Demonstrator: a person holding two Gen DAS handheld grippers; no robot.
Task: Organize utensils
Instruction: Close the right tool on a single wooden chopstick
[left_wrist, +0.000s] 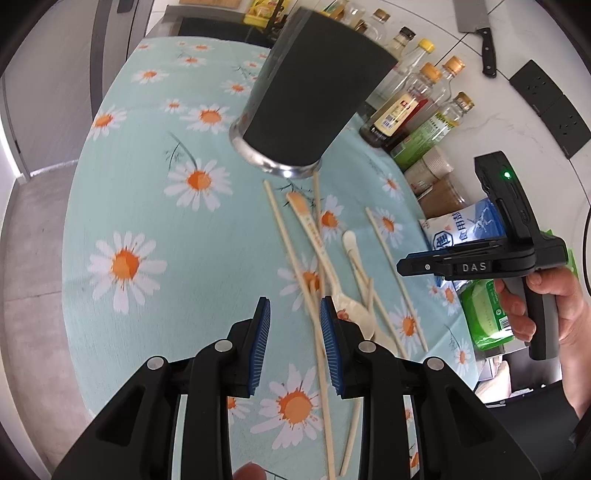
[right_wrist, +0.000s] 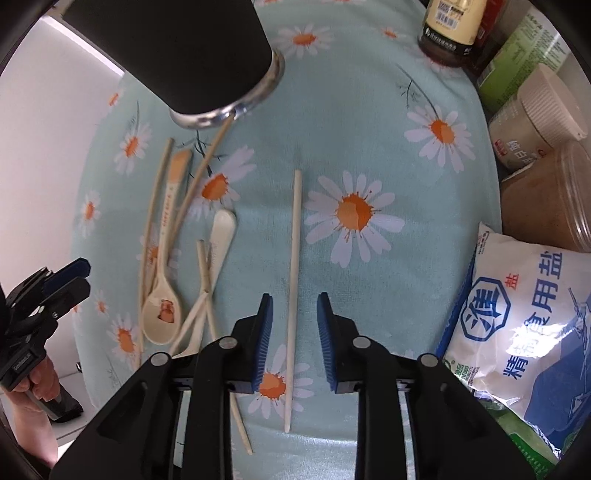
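- My left gripper (left_wrist: 294, 315), lower centre of the left wrist view: jaws partly open, nothing between the pads; a chopstick runs just beside the right pad (left_wrist: 330, 339), outside the gap as far as I can tell.
- Left of centre in the right wrist view: the loose pile; cartoon spoon (right_wrist: 161, 310) bowl-down at lower left, plain spoon (right_wrist: 221, 236) crossing several chopsticks; all lying flat on the daisy cloth (right_wrist: 369, 129).
- Upper left of the same view: black holder cup (right_wrist: 192, 55) with steel base, upright on the cloth; one chopstick (right_wrist: 201, 177) from the pile reaches its base rim; can't see inside the cup.
- Centre: lone chopstick (right_wrist: 294, 280), well apart from the pile, running top to bottom of the frame straight through the gap of my right gripper (right_wrist: 294, 314); jaws open about the same amount, pads either side of the stick, not touching it; holding nothing.
- Right edge: salt bag (right_wrist: 524, 314) and jars; not part of the job.
- Step, my read: right side lined up for the first pick on the lone chopstick; nothing visibly stowed yet.
- Next move needs: drop lower, close on the stick near mid-length, lift, tip upright, carry to the cup at upper left; thin round stick on cloth may roll or pivot in the pads, so close square.
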